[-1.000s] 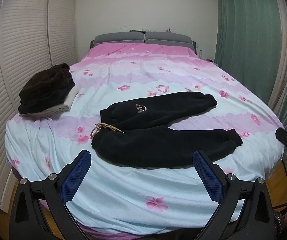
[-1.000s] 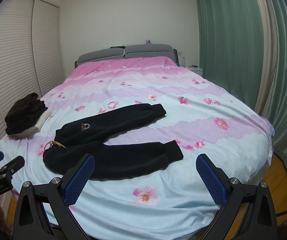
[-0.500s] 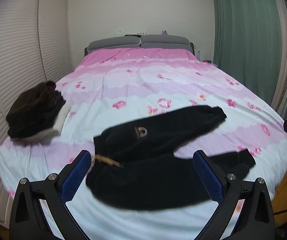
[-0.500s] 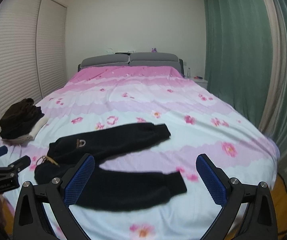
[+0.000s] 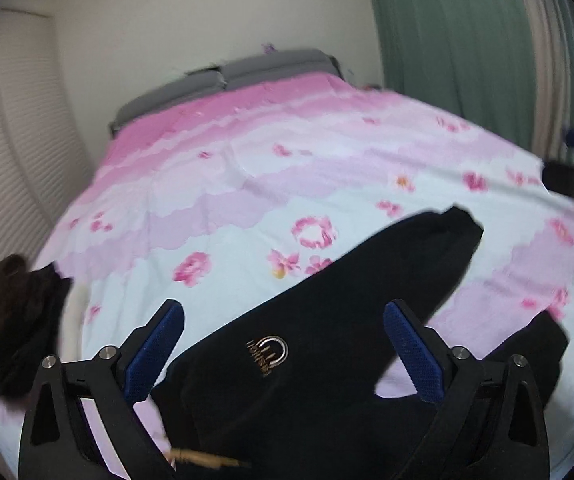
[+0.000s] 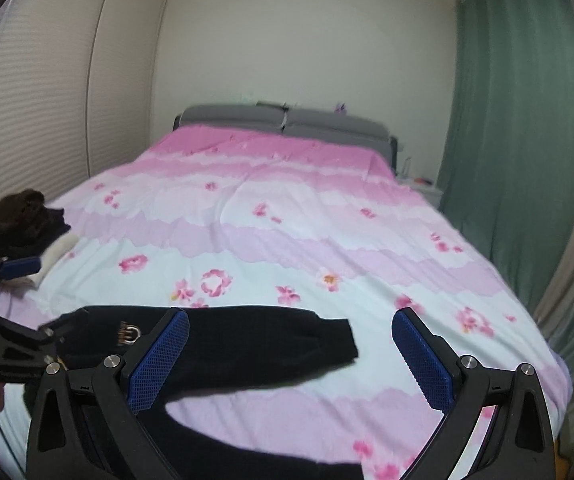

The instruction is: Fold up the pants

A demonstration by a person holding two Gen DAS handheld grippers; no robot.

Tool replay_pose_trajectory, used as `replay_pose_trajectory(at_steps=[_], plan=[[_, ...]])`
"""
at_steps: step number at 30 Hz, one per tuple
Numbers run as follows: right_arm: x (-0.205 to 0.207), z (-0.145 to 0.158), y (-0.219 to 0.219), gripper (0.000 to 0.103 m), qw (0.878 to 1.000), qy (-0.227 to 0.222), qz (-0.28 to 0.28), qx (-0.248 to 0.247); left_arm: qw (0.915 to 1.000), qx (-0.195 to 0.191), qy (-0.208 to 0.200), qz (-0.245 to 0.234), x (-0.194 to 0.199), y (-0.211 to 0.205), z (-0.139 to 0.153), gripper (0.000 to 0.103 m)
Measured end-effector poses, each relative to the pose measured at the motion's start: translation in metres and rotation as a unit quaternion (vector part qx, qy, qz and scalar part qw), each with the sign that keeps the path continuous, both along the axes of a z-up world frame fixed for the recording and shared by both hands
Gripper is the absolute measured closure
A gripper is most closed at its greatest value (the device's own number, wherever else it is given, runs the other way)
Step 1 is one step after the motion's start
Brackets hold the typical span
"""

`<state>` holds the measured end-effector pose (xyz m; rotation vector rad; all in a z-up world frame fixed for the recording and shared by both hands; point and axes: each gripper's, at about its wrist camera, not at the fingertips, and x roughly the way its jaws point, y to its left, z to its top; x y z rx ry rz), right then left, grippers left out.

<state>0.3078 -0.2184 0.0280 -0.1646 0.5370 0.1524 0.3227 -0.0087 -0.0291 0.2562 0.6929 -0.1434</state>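
Observation:
Black fleece pants [image 5: 327, 360] with a small logo lie flat on the flowered bed, legs spread apart and pointing right. My left gripper [image 5: 283, 332] is open and hovers just above the waist and upper far leg; a tan drawstring [image 5: 203, 458] shows below it. In the right wrist view the pants [image 6: 247, 344] lie across the near bed. My right gripper [image 6: 291, 340] is open above the far leg's cuff end, holding nothing. The left gripper [image 6: 19, 300] shows at that view's left edge.
A stack of folded dark and white clothes [image 5: 11, 320] sits at the bed's left edge, also in the right wrist view [image 6: 23, 216]. A pink and pale-blue duvet [image 6: 287, 216] covers the bed. White louvred wardrobe doors [image 6: 47, 100] stand left, green curtains [image 6: 519, 160] right.
Both grippers have moved forward and down toward the pants, which now fill the lower view. The left view has tilted. Both grippers stay open and the pants have not moved.

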Motion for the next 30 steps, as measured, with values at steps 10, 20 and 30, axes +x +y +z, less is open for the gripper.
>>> replay_pose_trajectory(at_steps=[10, 20, 30], plan=[[0.122, -0.091, 0.041, 0.001, 0.989, 0.107, 0.090, -0.044, 0.9934, 0.002, 0.098, -0.061, 0.092, 0.018, -0.070, 0.018], [0.188, -0.138, 0.040, 0.001, 0.972, 0.162, 0.128, -0.115, 0.9738, 0.055, 0.167, -0.144, 0.148, -0.007, -0.111, 0.042], [0.232, -0.168, 0.027, 0.036, 0.927, 0.258, 0.219, -0.159, 0.9560, 0.045, 0.220, -0.189, 0.166, -0.016, -0.133, 0.068]])
